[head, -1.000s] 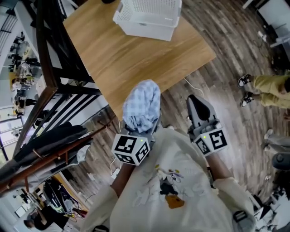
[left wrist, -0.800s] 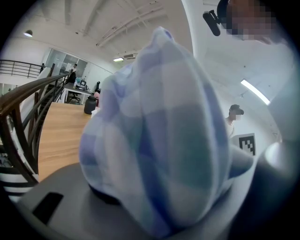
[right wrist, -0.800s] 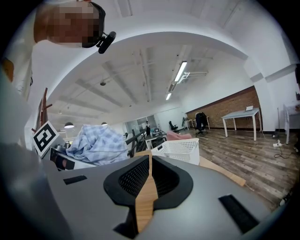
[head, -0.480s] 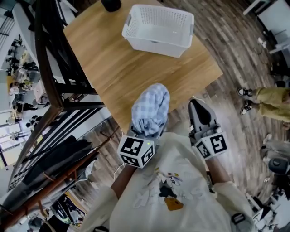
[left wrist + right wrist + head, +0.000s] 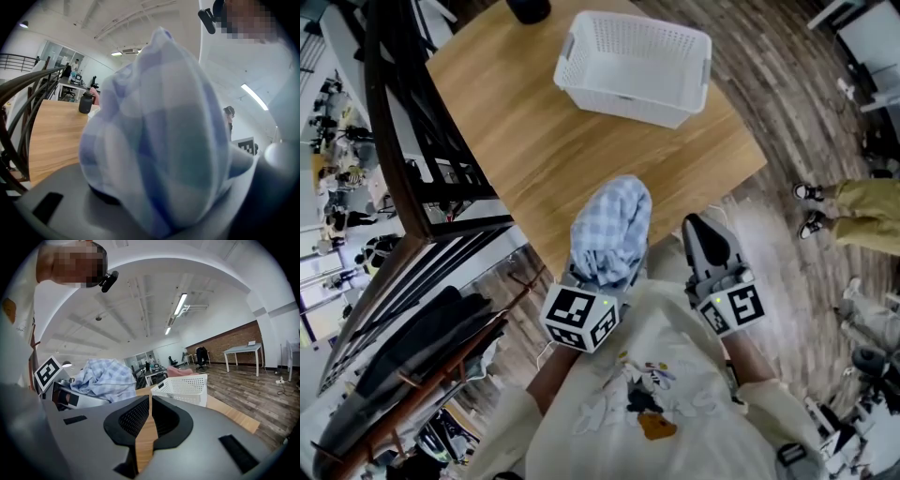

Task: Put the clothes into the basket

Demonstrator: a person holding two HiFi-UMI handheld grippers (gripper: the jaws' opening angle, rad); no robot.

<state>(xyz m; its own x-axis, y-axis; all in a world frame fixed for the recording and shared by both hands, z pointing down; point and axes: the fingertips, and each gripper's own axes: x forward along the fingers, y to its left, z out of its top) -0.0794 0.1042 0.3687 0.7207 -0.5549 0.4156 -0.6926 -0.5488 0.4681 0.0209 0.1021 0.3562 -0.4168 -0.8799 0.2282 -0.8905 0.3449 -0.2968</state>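
One white basket [image 5: 623, 101], one checked cloth [image 5: 611, 225], one table [image 5: 534, 141]

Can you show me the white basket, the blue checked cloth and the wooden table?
white basket [image 5: 628, 103], head view, its near wall.
blue checked cloth [image 5: 609, 225], head view, middle of the bundle.
wooden table [image 5: 534, 141], head view, bare top.

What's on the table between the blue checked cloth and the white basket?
Only bare wooden tabletop separates cloth and basket, head view.

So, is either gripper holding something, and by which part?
Left gripper holds the bunched blue-and-white checked cloth by its lower folds. Right gripper holds nothing.
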